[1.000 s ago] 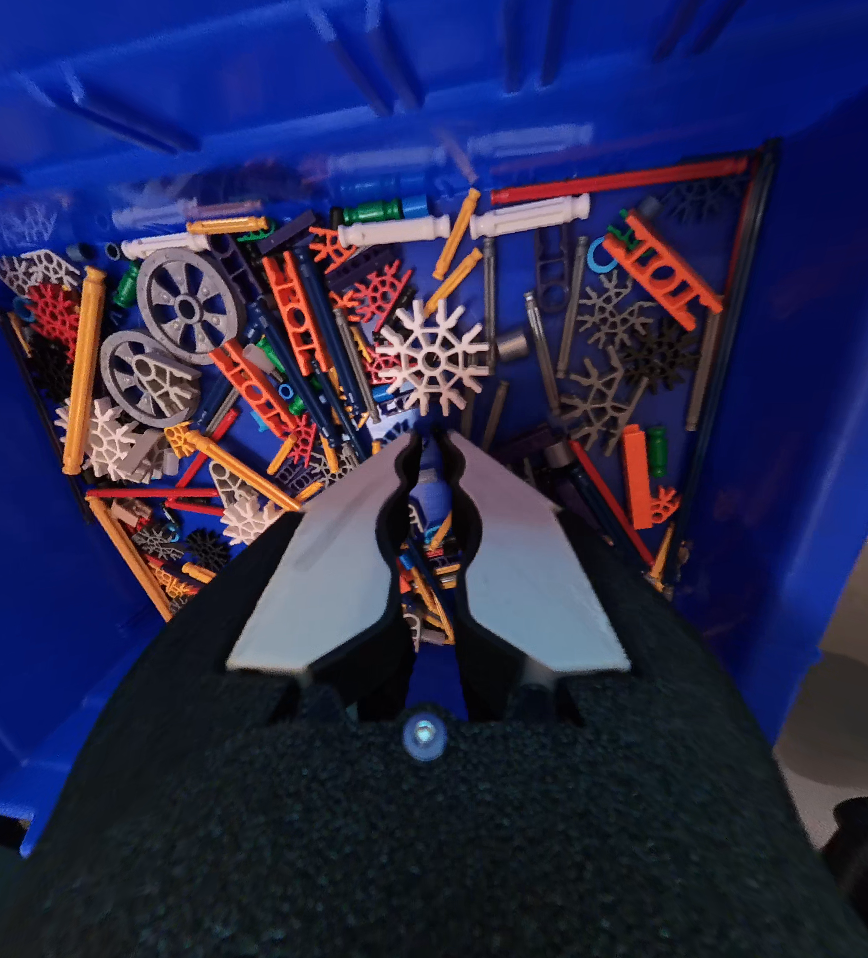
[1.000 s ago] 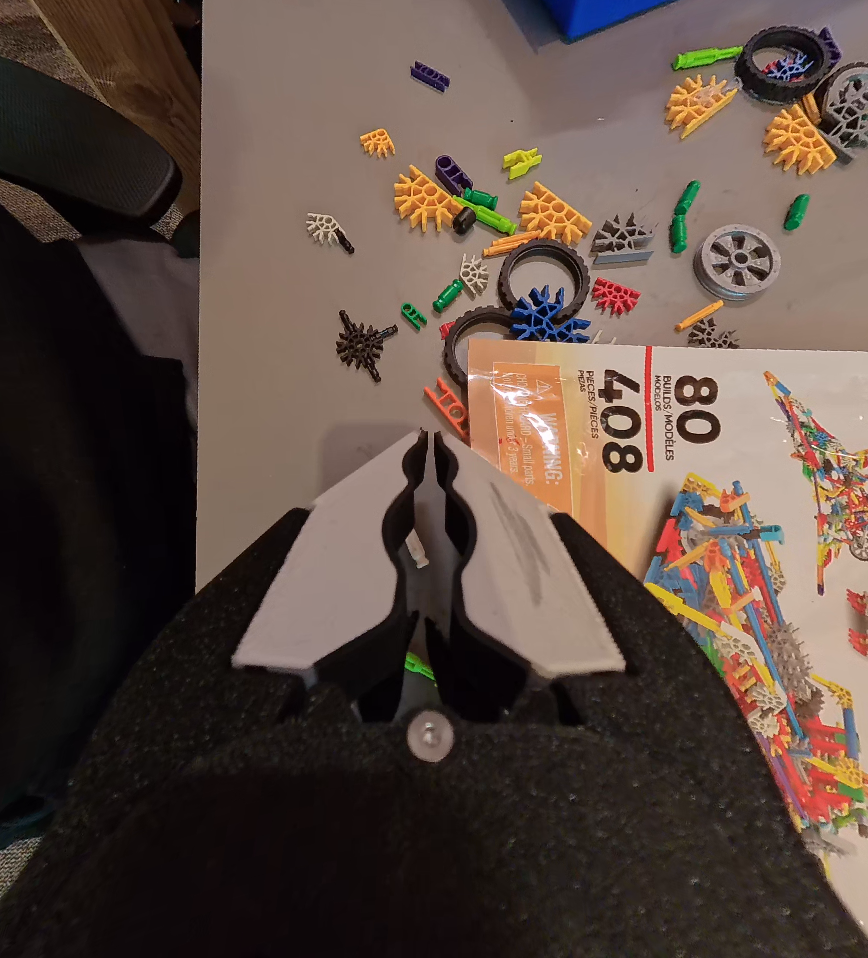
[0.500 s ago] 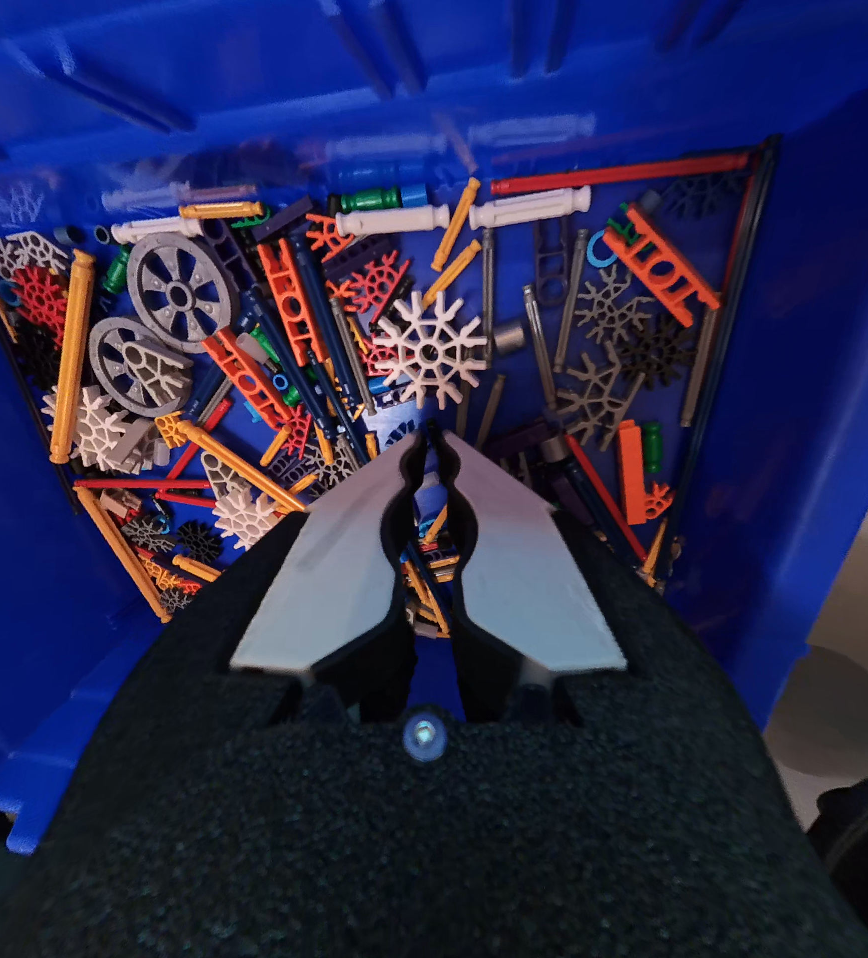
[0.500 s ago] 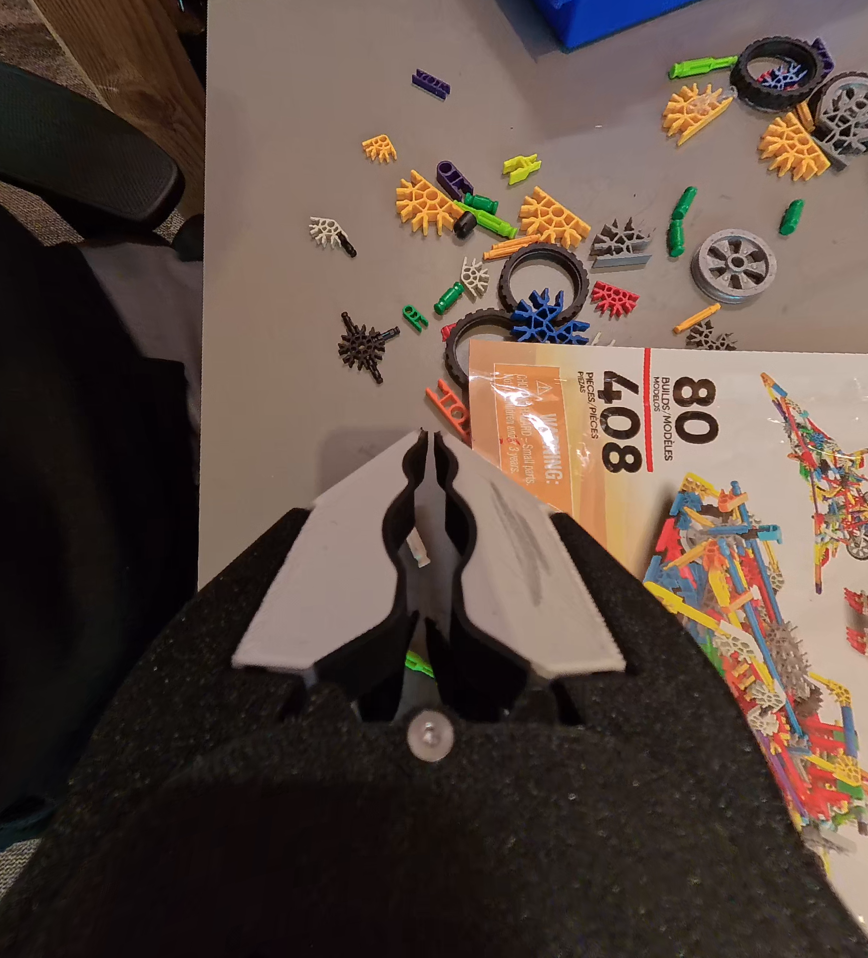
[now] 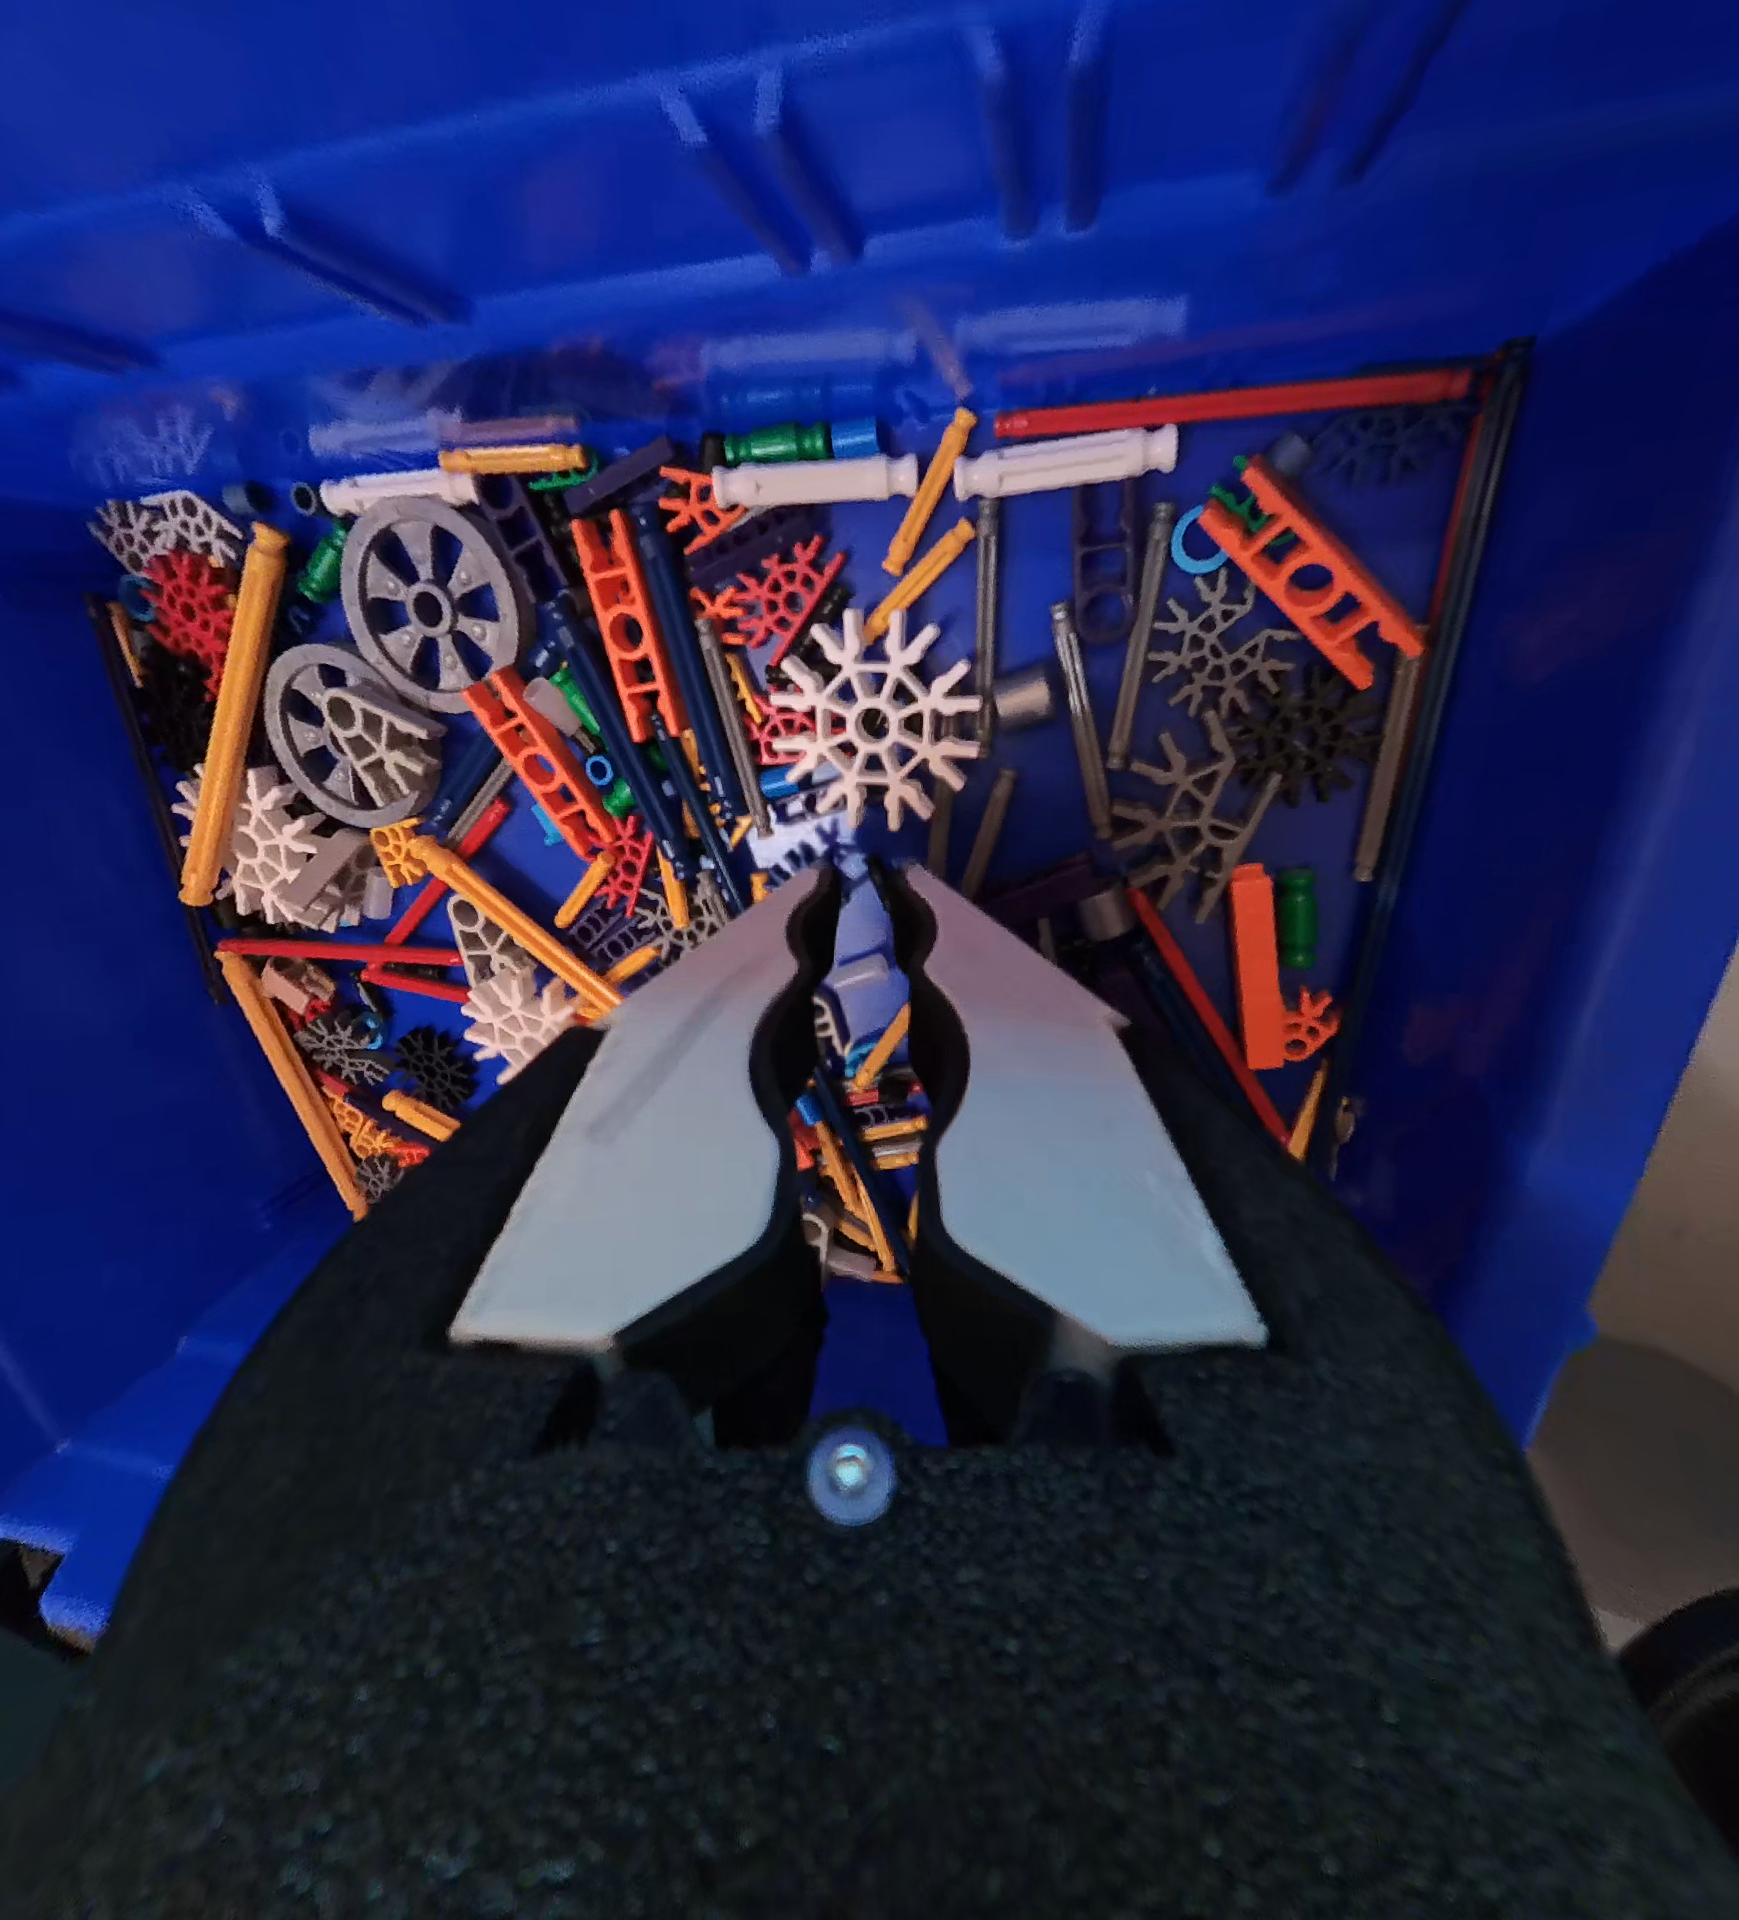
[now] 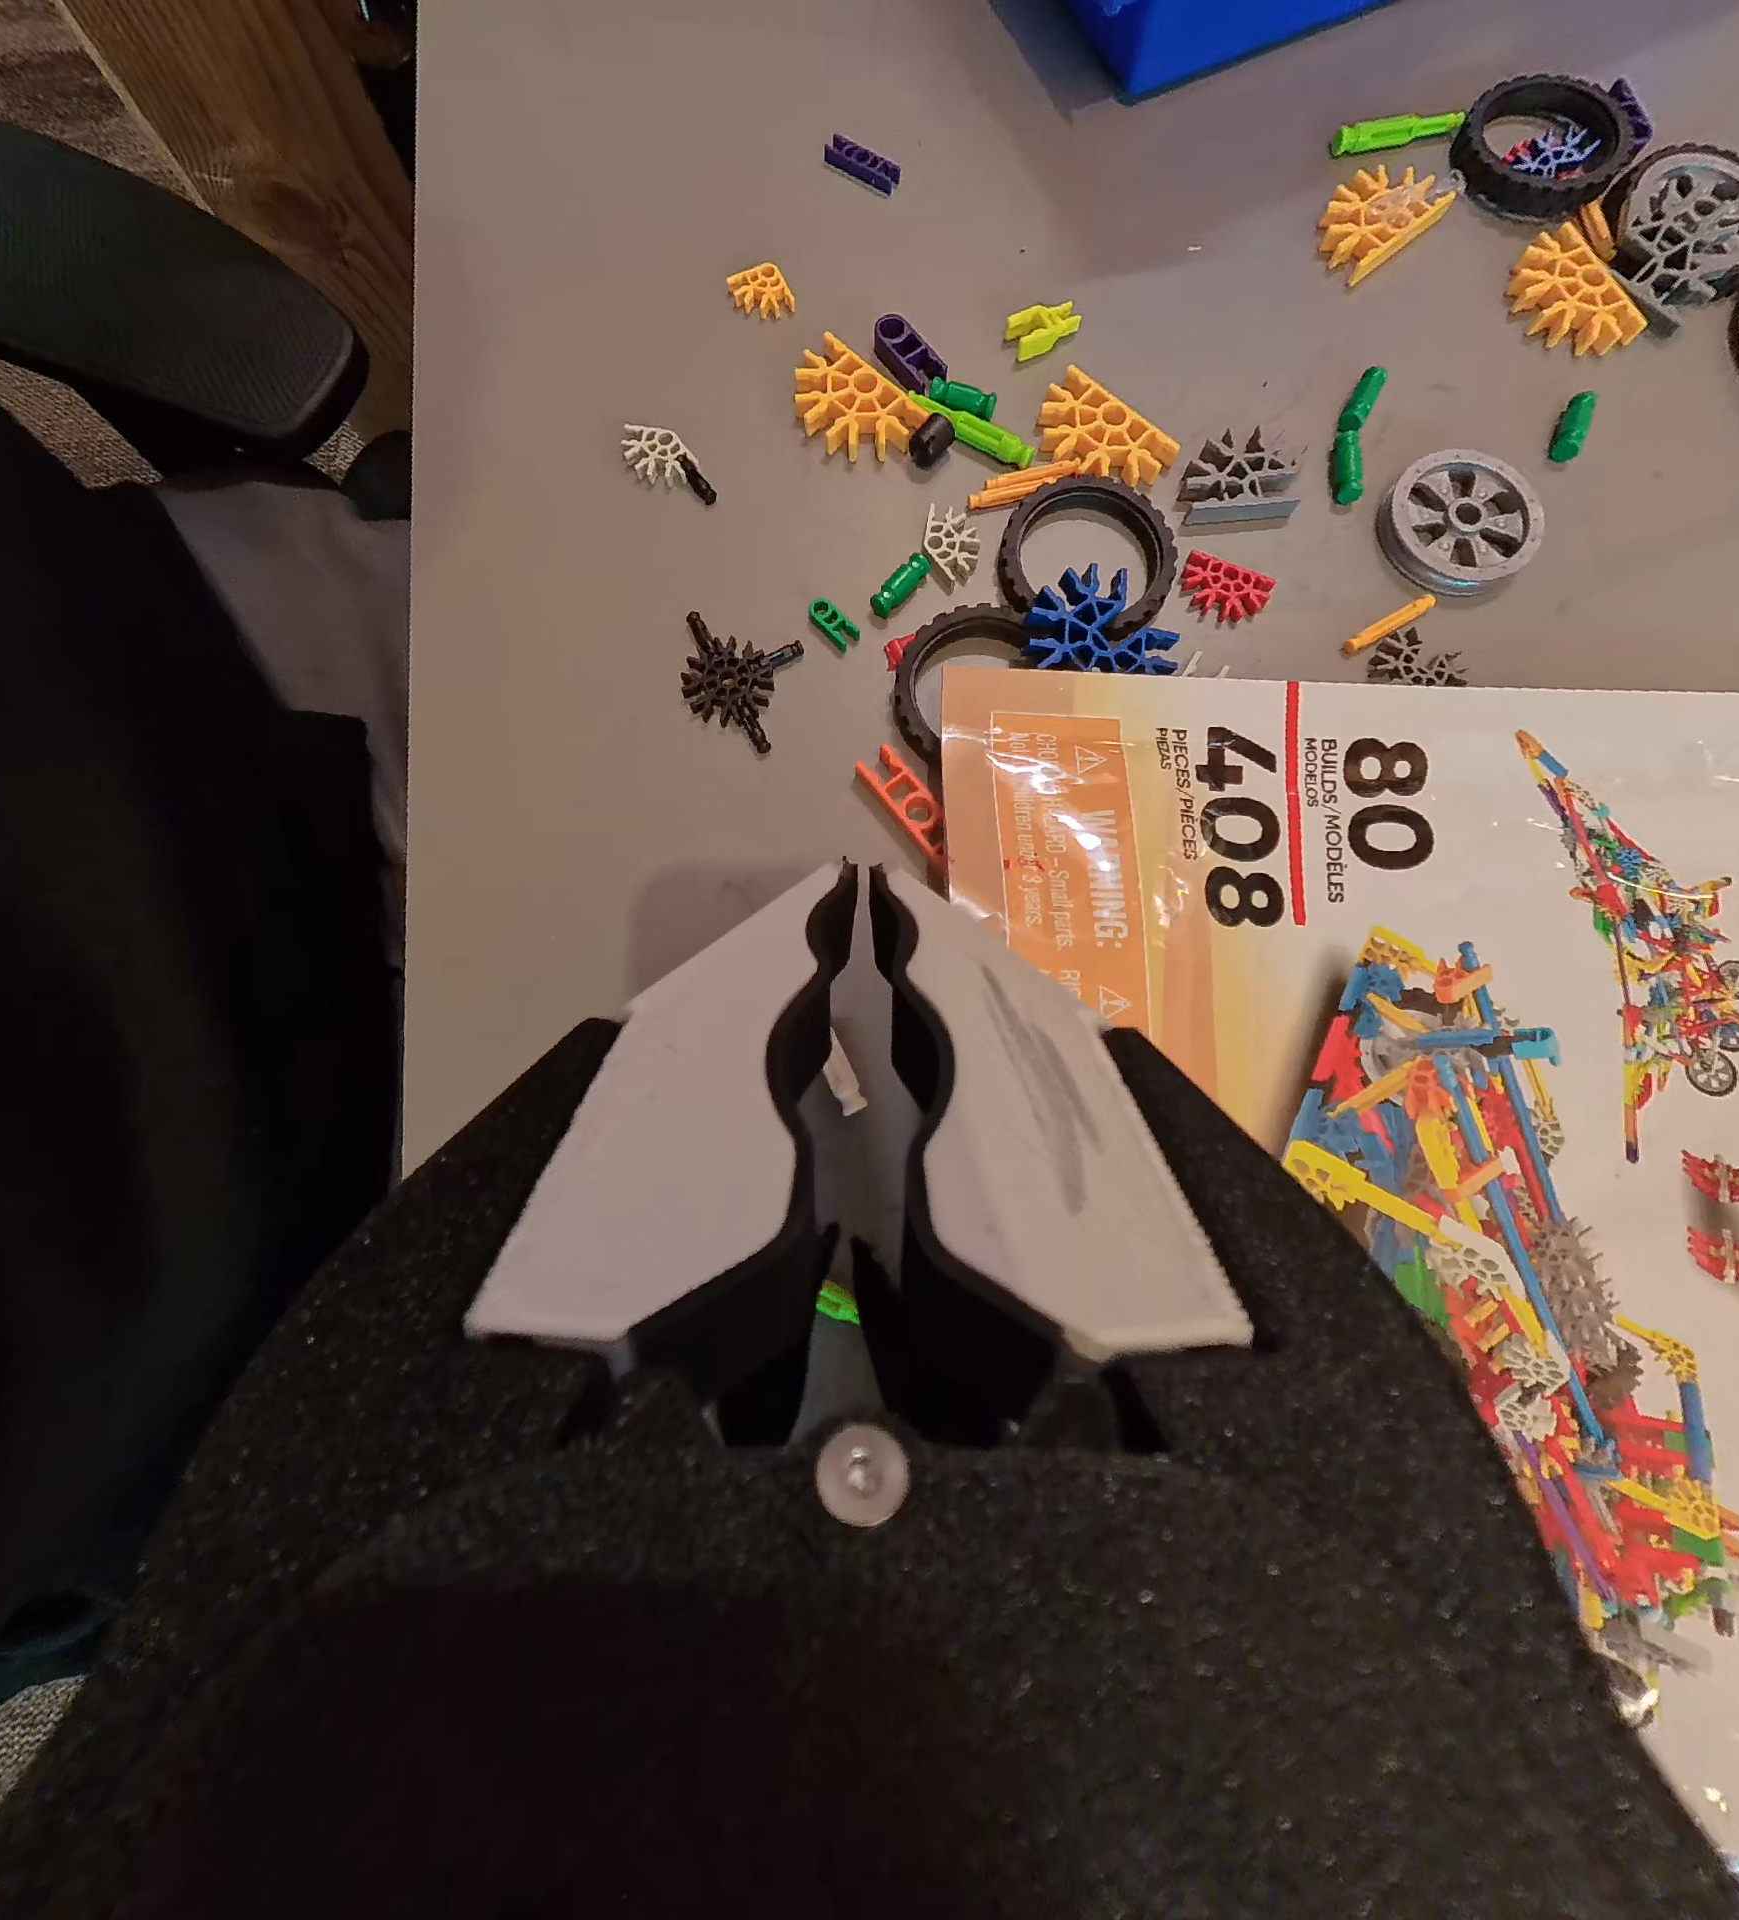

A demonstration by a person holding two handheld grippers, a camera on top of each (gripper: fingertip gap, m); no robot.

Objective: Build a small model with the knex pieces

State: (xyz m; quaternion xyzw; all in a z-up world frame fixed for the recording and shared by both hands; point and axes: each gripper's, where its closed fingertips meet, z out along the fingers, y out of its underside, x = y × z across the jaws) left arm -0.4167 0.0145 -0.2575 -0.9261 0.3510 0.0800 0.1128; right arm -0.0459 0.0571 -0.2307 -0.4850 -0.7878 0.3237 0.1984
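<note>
My left gripper (image 5: 857,871) hangs inside a blue bin (image 5: 844,208) over a heap of toy rods, connectors and wheels. Its jaws are almost together and pinch a pale blue piece (image 5: 860,961). A white snowflake connector (image 5: 875,727) lies just beyond the tips. My right gripper (image 6: 858,868) is shut above a grey table (image 6: 584,312), beside the corner of a printed sheet in clear plastic (image 6: 1467,935). A small white rod end (image 6: 841,1086) shows in the gap between its jaws; I cannot tell whether it is held. An orange piece (image 6: 901,795) lies just beyond the tips.
Two grey wheels (image 5: 434,608) lie at the bin's left. On the table lie black tyres (image 6: 1088,540), a blue connector (image 6: 1093,623), a black connector (image 6: 730,681), a grey wheel (image 6: 1462,520) and yellow fans. A chair armrest (image 6: 117,270) and dark clothing (image 6: 65,935) border the table's left edge. The left gripper's tips are roughly 40 cm from the right gripper's.
Both grippers only drifted slightly. The left one eased a little over the bin with the pale blue piece still between its jaws. Neither has opened or shut.
</note>
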